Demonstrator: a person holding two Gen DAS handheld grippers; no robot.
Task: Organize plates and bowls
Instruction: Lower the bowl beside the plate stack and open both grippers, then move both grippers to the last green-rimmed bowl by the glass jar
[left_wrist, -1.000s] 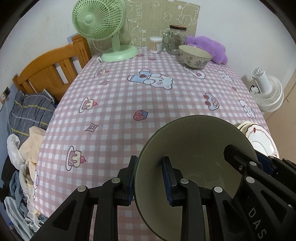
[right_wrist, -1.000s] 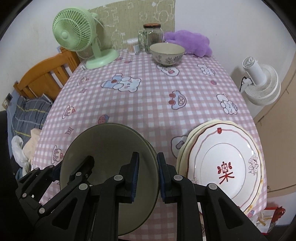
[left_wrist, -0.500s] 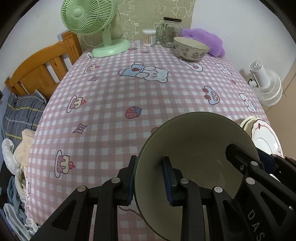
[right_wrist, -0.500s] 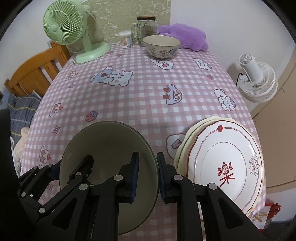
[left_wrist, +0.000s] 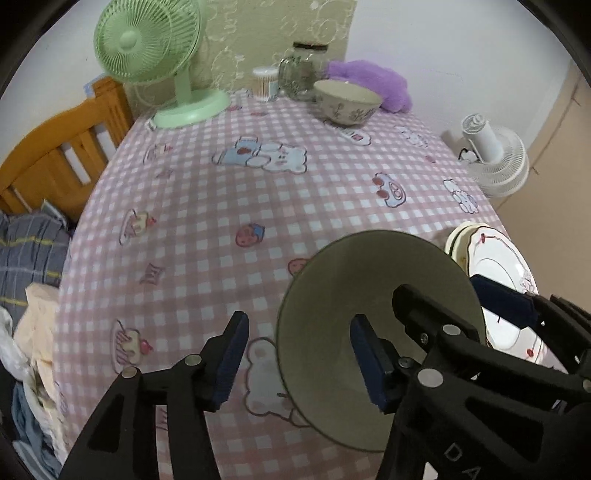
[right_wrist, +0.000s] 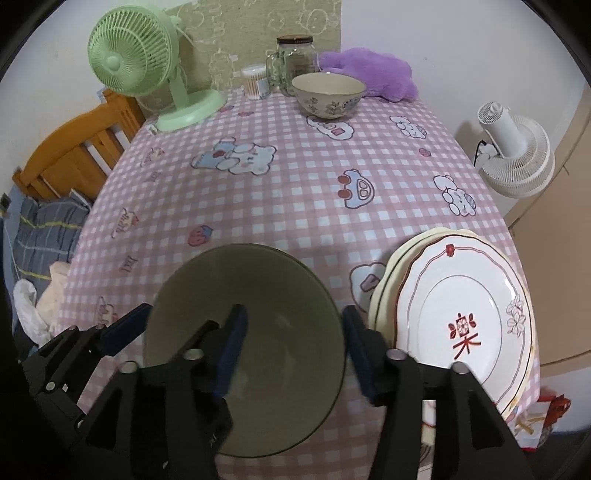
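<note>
The dark olive bowl (right_wrist: 245, 350) sits on the pink checked table (right_wrist: 295, 192) at its near edge, a little left of the stack of plates (right_wrist: 458, 325) that lies by the near right corner. Both claws are spread wide and straddle the bowl's rim without pinching it. The left claw (left_wrist: 299, 360) has one blue pad outside the bowl's left side and the other over the inside of the bowl. The right claw (right_wrist: 291, 349) stands the same way on the opposite side, with one finger inside the bowl and the other between the bowl and the plates. At the far edge of the table stands a patterned cream bowl (right_wrist: 328, 94), with a glass jar (right_wrist: 293, 61), a tub of cotton swabs (right_wrist: 255, 81) and a green fan (right_wrist: 147, 66) close by.
</note>
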